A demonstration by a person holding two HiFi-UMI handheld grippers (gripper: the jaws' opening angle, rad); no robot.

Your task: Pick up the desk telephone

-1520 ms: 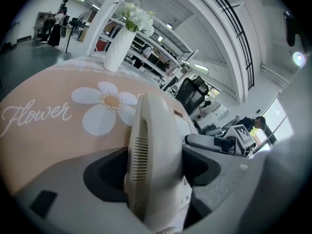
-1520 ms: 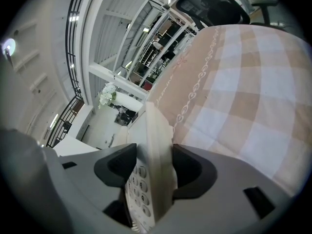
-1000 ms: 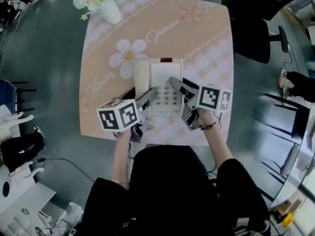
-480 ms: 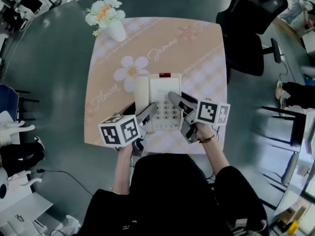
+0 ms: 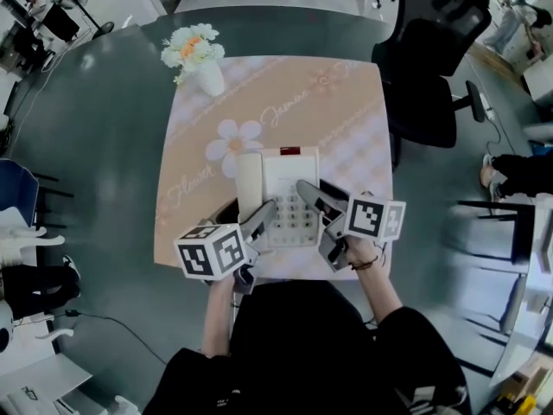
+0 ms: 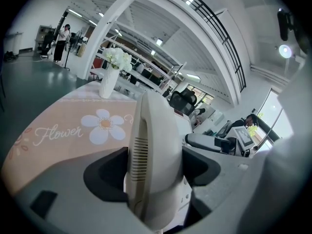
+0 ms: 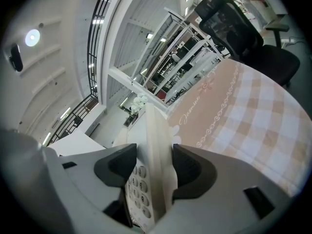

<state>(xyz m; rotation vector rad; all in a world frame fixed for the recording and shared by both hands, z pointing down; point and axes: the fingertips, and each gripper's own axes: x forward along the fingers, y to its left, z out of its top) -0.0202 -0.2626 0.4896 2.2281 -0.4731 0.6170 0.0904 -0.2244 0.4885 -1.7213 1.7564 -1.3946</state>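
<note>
a square table [image 5: 346, 119] covered in a peach checked cloth printed with white flowers is seen across the middle of the head view, with dark green floor [image 5: 95, 145] all around it. a black swivel office chair [image 5: 428, 67] is placed at the table's upper right edge. a cream plastic desk telephone [image 5: 292, 180] with a grey keypad is found low in the centre of the cloth, its handset [image 5: 249, 171] cradled along its left side. the left gripper [image 5: 262, 217], grey with a marker cube, is held at the lower left of the telephone. in the left gripper view its jaws are closed onto the handset, one dark pad pressed against each flank. the right gripper [image 5: 313, 199] is angled in from the lower right. in the right gripper view its jaws are clamped across the telephone's thin right edge, just beside the number keys. whether the telephone is raised off the cloth or resting on it cannot be settled from above. a small white vase [image 5: 208, 79] of pale flowers is stood near the cloth's upper left corner, well apart from the telephone.
</note>
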